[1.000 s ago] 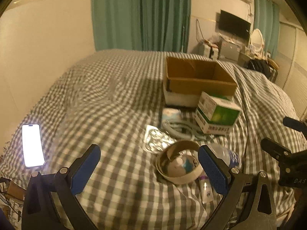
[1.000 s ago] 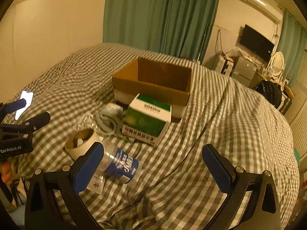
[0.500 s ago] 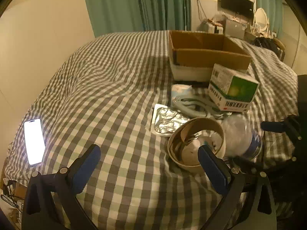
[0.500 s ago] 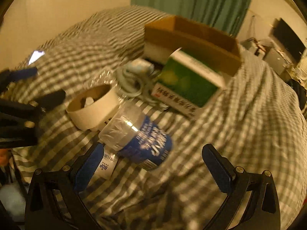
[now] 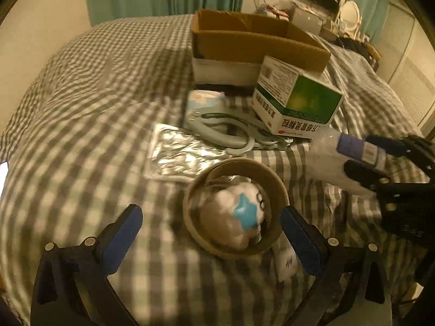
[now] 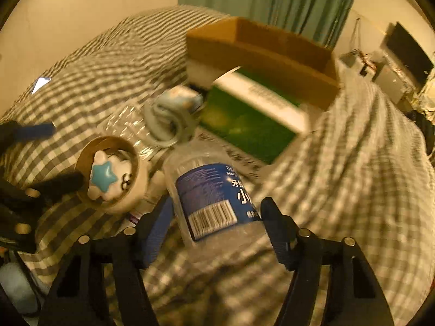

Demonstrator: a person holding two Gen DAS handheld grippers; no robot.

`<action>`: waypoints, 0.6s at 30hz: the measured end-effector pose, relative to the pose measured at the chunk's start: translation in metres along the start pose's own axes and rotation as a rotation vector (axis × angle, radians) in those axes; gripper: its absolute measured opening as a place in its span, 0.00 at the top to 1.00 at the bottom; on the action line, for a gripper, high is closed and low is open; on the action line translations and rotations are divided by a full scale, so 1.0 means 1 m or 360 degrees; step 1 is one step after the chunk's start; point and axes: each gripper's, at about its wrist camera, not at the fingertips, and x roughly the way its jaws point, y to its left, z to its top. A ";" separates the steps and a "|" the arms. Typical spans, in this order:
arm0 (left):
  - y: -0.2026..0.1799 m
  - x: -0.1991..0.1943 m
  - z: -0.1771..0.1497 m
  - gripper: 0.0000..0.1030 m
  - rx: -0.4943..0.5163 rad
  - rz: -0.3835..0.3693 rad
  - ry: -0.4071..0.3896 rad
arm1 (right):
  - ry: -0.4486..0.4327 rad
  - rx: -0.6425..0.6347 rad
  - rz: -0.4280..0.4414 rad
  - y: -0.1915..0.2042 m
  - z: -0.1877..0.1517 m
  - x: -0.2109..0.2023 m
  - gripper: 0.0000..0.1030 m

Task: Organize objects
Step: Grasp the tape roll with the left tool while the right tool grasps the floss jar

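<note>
A clear plastic jar with a blue label (image 6: pixel 214 193) lies on the checked bed between the pads of my right gripper (image 6: pixel 217 222), which closes around it; it also shows in the left wrist view (image 5: pixel 342 160). A cardboard ring (image 5: pixel 236 206) holds a white toy with a blue star (image 5: pixel 239 217). My left gripper (image 5: pixel 212 228) is open, its pads on either side of the ring. An open cardboard box (image 5: pixel 252 43) stands behind, with a green and white carton (image 5: pixel 296 103) in front of it.
A foil blister sheet (image 5: pixel 176 152), a grey coiled cable (image 5: pixel 225 133) and a small white packet (image 5: pixel 206 97) lie between ring and box. A lit phone (image 6: pixel 40 82) lies at the bed's left edge. A small tube (image 5: pixel 285 260) lies under the ring's right side.
Both grippers have moved down and forward. The right gripper's pads have narrowed onto the jar. The left gripper has come up to the cardboard ring.
</note>
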 end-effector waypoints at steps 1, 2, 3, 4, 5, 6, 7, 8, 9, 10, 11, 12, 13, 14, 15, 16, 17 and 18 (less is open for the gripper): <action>-0.004 0.006 0.003 0.00 0.0012 -0.0007 0.0007 | 0.0004 0.0016 -0.0019 -0.005 -0.001 -0.003 0.40; -0.007 0.010 0.005 0.00 0.0013 -0.0010 0.0012 | 0.0011 0.0032 -0.0037 -0.009 -0.003 -0.004 0.40; -0.008 0.014 0.008 0.00 0.0011 -0.0009 0.0011 | 0.0016 0.0045 -0.0051 -0.012 -0.005 -0.004 0.41; -0.009 0.016 0.010 0.01 0.0008 -0.0018 0.0004 | 0.0029 0.0054 -0.0060 -0.015 -0.007 -0.003 0.41; -0.010 0.016 0.010 0.04 0.0009 -0.0028 0.0000 | 0.0040 0.0064 -0.0061 -0.016 -0.011 -0.003 0.41; -0.010 0.015 0.010 0.17 0.0009 -0.0038 -0.0004 | 0.0045 0.0070 -0.0054 -0.016 -0.013 -0.002 0.41; -0.010 0.013 0.009 0.30 0.0005 -0.0049 -0.0008 | 0.0047 0.0073 -0.0052 -0.017 -0.015 -0.003 0.41; -0.010 0.012 0.008 0.39 0.0010 -0.0020 -0.0012 | 0.0049 0.0075 -0.0051 -0.018 -0.017 -0.004 0.42; -0.010 0.010 0.007 0.54 0.0020 0.0002 -0.0006 | 0.0051 0.0075 -0.0051 -0.017 -0.019 -0.005 0.42; -0.008 0.008 0.006 0.57 0.0016 -0.0021 -0.0005 | 0.0048 0.0074 -0.0052 -0.017 -0.021 -0.006 0.42; -0.007 0.006 0.005 0.57 0.0012 -0.0025 -0.0009 | 0.0043 0.0072 -0.0054 -0.016 -0.022 -0.008 0.42; -0.008 0.005 0.005 0.59 0.0017 -0.0019 -0.0012 | 0.0039 0.0072 -0.0055 -0.016 -0.023 -0.011 0.42; -0.009 0.002 0.004 0.59 0.0030 -0.0013 -0.0019 | 0.0032 0.0072 -0.0059 -0.016 -0.025 -0.015 0.43; -0.010 0.001 0.001 0.59 0.0038 -0.0008 -0.0023 | 0.0027 0.0067 -0.0063 -0.013 -0.023 -0.015 0.44; -0.011 0.001 -0.001 0.59 0.0040 0.0002 -0.0018 | 0.0024 0.0064 -0.0062 -0.012 -0.024 -0.017 0.45; -0.011 0.002 -0.002 0.58 0.0038 0.0009 -0.0013 | 0.0020 0.0064 -0.0052 -0.011 -0.024 -0.017 0.48; -0.010 0.001 -0.002 0.57 0.0037 0.0007 -0.0010 | 0.0025 0.0064 -0.0038 -0.009 -0.026 -0.017 0.49; -0.009 0.000 -0.004 0.57 0.0034 0.0003 -0.0011 | 0.0036 0.0057 -0.0039 -0.007 -0.027 -0.015 0.49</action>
